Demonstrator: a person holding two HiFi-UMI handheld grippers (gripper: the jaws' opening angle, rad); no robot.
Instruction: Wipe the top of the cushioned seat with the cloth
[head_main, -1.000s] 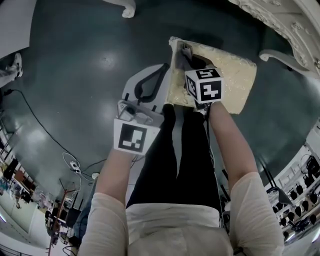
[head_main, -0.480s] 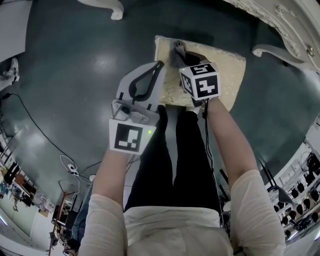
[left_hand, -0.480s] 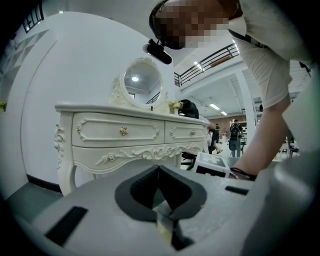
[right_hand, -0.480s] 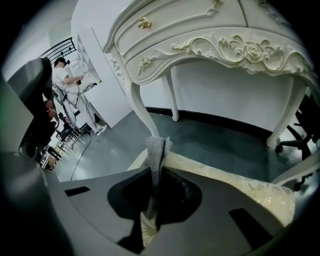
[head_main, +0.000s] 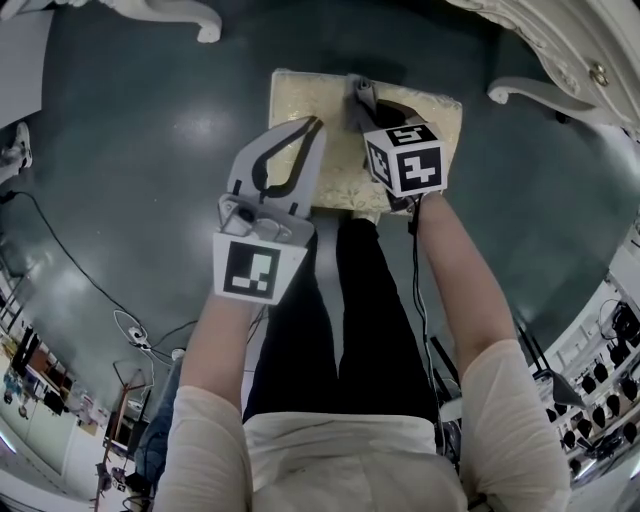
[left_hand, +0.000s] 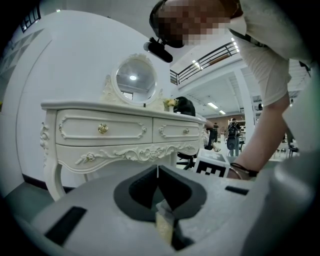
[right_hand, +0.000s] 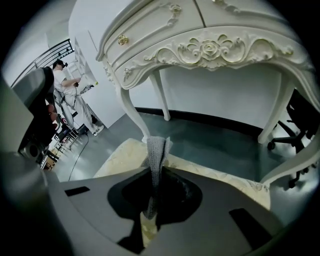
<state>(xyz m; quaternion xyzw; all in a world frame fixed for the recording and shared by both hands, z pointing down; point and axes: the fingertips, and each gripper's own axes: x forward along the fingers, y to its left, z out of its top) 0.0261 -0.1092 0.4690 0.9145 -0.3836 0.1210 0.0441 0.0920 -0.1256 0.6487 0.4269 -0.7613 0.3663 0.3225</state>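
— Where's the cloth (right_hand: 154, 149)?
— Clamped in the right hand-held gripper (right_hand: 152, 172). Its jaws are closed on the grey strip, which sticks out past the tips over the far part of the cushioned seat (head_main: 432, 128).
— And the seat?
— On the dark floor (head_main: 140, 140), just before a white dressing table (right_hand: 200, 47).
— The left hand-held gripper (left_hand: 158, 170)?
— Jaws pressed together with nothing between them, held above the seat's left edge.

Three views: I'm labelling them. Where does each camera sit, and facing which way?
Head view: on the head, facing down at seat; arms, legs, left gripper, right gripper show.
Left gripper view: on left gripper, facing table; right arm shows.
Right gripper view: on right gripper, facing seat, cloth in fingers; no body shows.
Both gripper views share the table.
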